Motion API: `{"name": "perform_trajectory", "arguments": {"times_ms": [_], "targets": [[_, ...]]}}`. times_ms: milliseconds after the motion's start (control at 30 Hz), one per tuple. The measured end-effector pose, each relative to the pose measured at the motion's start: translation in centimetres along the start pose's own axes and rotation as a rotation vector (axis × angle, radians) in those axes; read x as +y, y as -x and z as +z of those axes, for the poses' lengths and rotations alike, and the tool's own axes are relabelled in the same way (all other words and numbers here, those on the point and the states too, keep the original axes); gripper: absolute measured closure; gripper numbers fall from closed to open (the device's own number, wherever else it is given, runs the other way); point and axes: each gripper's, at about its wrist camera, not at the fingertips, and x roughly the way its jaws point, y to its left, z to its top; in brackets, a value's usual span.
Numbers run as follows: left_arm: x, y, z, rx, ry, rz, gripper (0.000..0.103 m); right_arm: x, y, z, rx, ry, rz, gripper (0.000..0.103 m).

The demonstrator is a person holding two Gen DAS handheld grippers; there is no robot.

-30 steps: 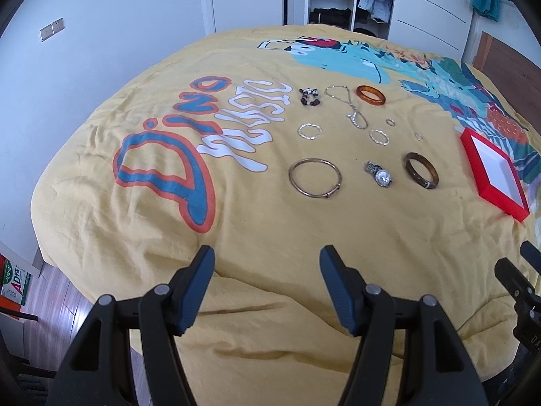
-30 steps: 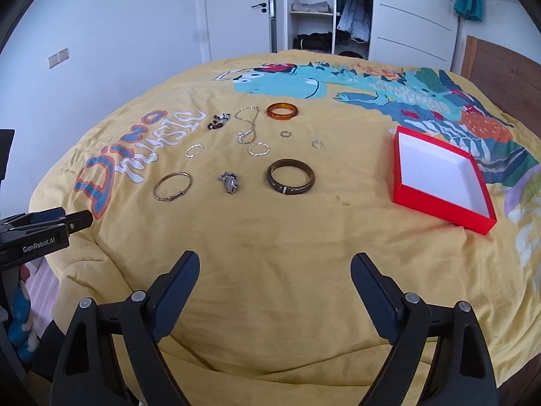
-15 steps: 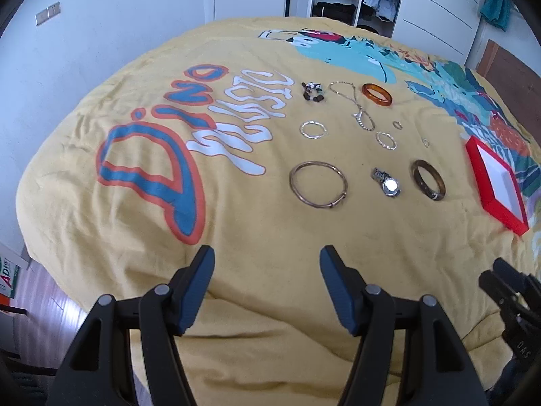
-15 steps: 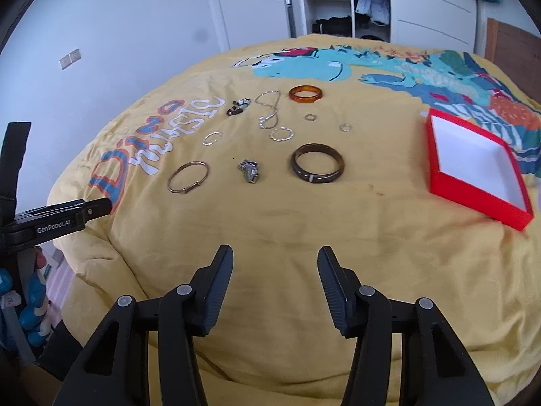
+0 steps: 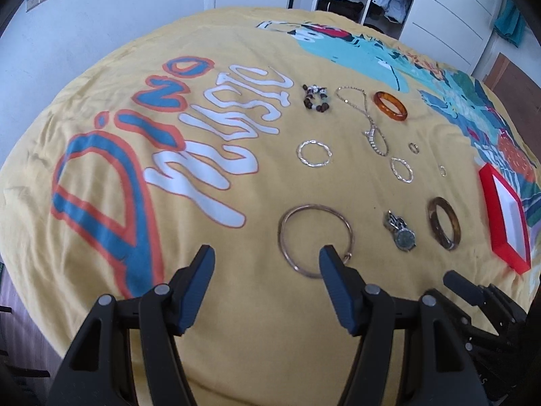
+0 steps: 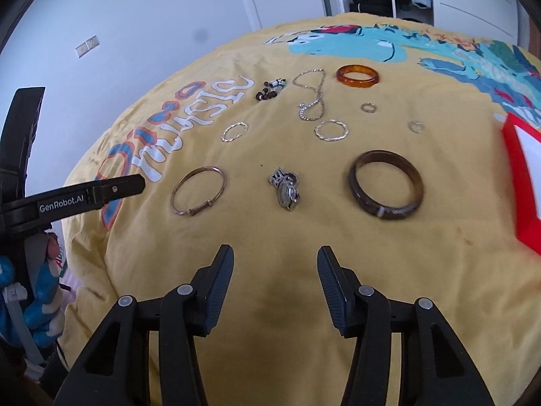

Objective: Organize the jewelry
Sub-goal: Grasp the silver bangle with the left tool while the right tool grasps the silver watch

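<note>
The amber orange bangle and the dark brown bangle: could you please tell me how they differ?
The amber orange bangle is translucent and bright; the dark brown bangle is opaque with a pale patch. The orange one lies in the far row, the brown one nearer the grippers. Both lie flat on the yellow bedspread.

Black grippers (image 6: pixel 275 260) — blue ribbed pads (image 6: pixel 221 284).

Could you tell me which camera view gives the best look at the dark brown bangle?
The right wrist view: the dark brown bangle lies large and near the middle, its pale inlay visible. The left wrist view shows it small, foreshortened and far right, beside the watch.
</note>
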Motion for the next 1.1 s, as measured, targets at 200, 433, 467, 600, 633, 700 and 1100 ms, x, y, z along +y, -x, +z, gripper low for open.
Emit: {"name": "perform_trajectory", "arguments": {"times_ms": [200,433,467,600,633,700,1100], "targets": [[0.3,-3.5,0.1,0.060,0.043,0.002,0.041,-1.0,-3.9,1.9,0.034,-0.010,0.036,0.052],[0.0,-5.2,0.1,0.076,0.035,0.006,0.046,-1.1,-6.3,3.6,0.021,0.014,0.042,0.058],[-0.3,-5.5,0.4,0.076,0.022,0.018,0.049,-1.1,-6.6,3.8,0.020,0.018,0.039,0.060],[-1.1,-5.5,0.1,0.060,-0.023,0.058,0.062,-1.1,-7.1,3.9,0.026,0.031,0.026,0.081],[-1.2,-5.5,0.0,0.054,-0.037,0.070,0.068,-1.0,-7.2,3.9,0.029,0.035,0.027,0.087],[-1.5,-5.5,0.0,0.047,-0.056,0.085,0.079,-1.0,-7.2,3.6,0.037,0.036,0.038,0.091],[-1.1,-2.9,0.1,0.020,-0.058,0.067,0.098,0.2,-3.3,1.4,0.048,0.020,0.060,0.093]]}}
